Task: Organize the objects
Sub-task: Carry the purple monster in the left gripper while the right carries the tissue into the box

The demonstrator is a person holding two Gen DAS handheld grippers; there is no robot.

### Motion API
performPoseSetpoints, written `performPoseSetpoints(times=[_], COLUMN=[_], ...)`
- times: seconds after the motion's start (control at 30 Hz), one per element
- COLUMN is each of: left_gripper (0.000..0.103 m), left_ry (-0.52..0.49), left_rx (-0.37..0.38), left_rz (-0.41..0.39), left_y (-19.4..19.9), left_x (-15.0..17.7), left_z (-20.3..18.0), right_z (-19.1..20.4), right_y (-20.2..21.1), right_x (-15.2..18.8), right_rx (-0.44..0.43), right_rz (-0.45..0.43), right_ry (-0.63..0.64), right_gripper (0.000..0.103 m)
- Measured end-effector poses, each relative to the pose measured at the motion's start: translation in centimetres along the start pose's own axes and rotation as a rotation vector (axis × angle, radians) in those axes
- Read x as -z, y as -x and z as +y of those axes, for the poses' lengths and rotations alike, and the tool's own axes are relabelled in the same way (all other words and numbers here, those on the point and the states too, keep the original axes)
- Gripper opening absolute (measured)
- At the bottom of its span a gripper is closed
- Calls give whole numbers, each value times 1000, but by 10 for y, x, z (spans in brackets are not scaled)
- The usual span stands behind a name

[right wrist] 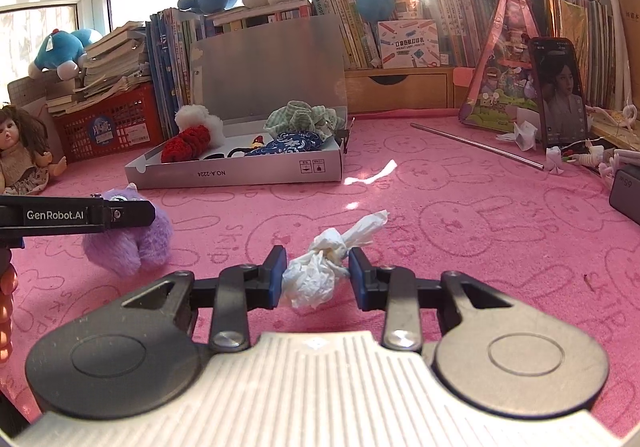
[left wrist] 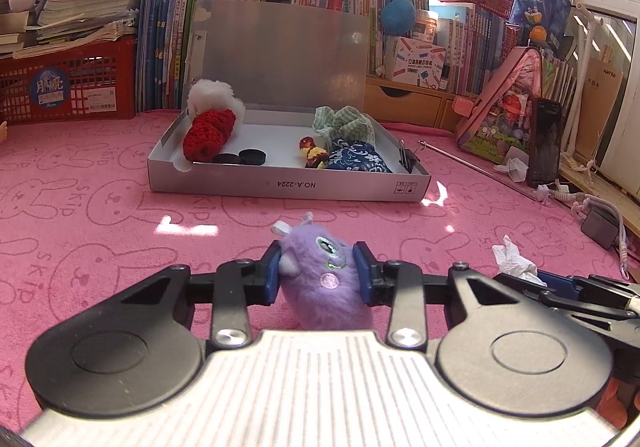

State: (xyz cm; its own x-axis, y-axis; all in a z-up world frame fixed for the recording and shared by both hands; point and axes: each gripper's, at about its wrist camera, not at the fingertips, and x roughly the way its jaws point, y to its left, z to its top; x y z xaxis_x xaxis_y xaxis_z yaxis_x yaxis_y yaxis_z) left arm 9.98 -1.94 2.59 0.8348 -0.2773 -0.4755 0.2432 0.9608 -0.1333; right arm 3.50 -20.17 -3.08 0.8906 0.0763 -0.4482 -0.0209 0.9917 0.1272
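My left gripper [left wrist: 319, 272] is shut on a purple plush toy [left wrist: 326, 279] above the pink cloth; the toy also shows in the right wrist view [right wrist: 132, 243], with the left gripper [right wrist: 120, 213] beside it. My right gripper [right wrist: 318, 274] is shut on a crumpled white tissue [right wrist: 320, 271], which also shows in the left wrist view [left wrist: 514, 257]. An open silver box [left wrist: 280, 183] stands ahead, holding a red and white knitted item [left wrist: 210, 127], black discs [left wrist: 240, 157], a small figure [left wrist: 314, 153], and a blue patterned pouch [left wrist: 356, 159] under green checked fabric [left wrist: 344, 123].
Books, red baskets [left wrist: 68, 87] and plush toys line the back. A phone [right wrist: 562, 95] stands at the right beside a metal rod [right wrist: 476, 145] and cables. A doll [right wrist: 20, 151] sits at the left. A binder clip [left wrist: 410, 159] is on the box's right edge.
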Motion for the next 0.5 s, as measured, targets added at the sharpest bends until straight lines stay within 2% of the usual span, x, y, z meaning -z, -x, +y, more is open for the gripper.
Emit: performPoseSetpoints(times=[0.5], left_gripper=[42], left_ry=[12], left_rx=[-12], left_rz=[-35], left_y=[-4], left_x=[-24], left_z=[12], right_z=[2], right_y=[-11], right_x=[-22], right_rx=[-27], right_rz=[-20], right_ry=[9], right_gripper=[38])
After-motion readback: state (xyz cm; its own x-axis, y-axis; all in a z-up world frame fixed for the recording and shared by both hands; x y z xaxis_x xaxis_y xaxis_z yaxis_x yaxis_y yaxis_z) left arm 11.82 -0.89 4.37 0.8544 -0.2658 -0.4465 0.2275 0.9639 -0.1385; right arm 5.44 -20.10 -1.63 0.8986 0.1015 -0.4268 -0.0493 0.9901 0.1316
